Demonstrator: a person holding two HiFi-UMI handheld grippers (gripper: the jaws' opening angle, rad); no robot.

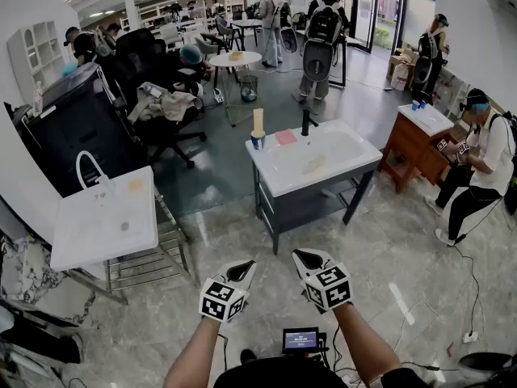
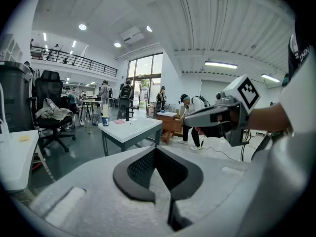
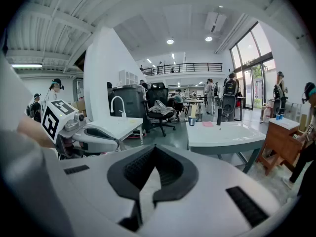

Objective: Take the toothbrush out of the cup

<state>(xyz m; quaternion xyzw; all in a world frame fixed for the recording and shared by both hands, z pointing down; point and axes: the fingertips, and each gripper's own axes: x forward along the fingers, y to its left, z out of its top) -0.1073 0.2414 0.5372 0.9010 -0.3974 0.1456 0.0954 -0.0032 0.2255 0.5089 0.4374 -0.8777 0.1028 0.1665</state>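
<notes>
While the person is standing well back from the work, a white washstand (image 1: 105, 217) is sitting off to the left, well apart from anything the task needs. Next across, the left tool (image 1: 241, 272) is hanging low, clenched on nothing, its jaws meeting tip to tip in its own view. Ahead of it and a little to its right, past a stretch of open floor, the cup (image 1: 258, 142) is standing upright at the left corner of the basin tabletop (image 1: 323, 168). The toothbrush (image 1: 258, 121) is standing inside it, its long axis running close to vertical and its upper part rising clear above the rim, so a lift straight up is looking like the way out.

The right tool (image 1: 307, 259) is likewise hanging low, jaws pressed together and holding nothing. The cup is lying between the two tools' lines and far from both, perhaps slightly closer to the left one. The gap must be closed and a tool released before any grasp.

To the right of the cup, a pink pad (image 1: 285, 137) is lying nearby and a black tap (image 1: 305, 122) is standing beyond it, crowding any approach from that side. Farther right, a wooden cabinet (image 1: 412, 148) and a crouching person (image 1: 477, 168) are staying clear of the path.
</notes>
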